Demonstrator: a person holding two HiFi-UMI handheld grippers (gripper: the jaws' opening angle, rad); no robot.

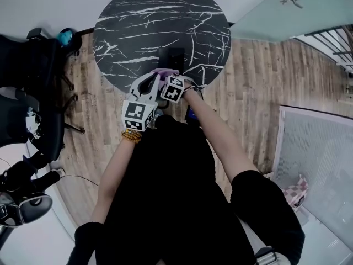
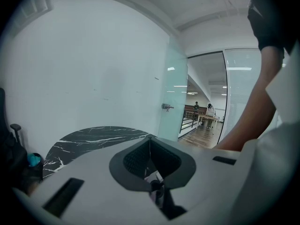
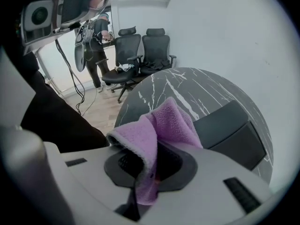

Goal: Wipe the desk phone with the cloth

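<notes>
A round black marbled surface stands on a wood floor by a white wall. Nearest, the left tool has its jaws pressed together on nothing and hangs at the surface's near edge. The right tool is clamped on the purple cloth, which bunches up out of its jaws. Just beyond lies the dark phone. With the cloth in hand, I judge the wiping itself mostly left. Whether cloth touches phone cannot be told. Its keys and handset are indistinct, and the tools hide most of it from the head view.
</notes>
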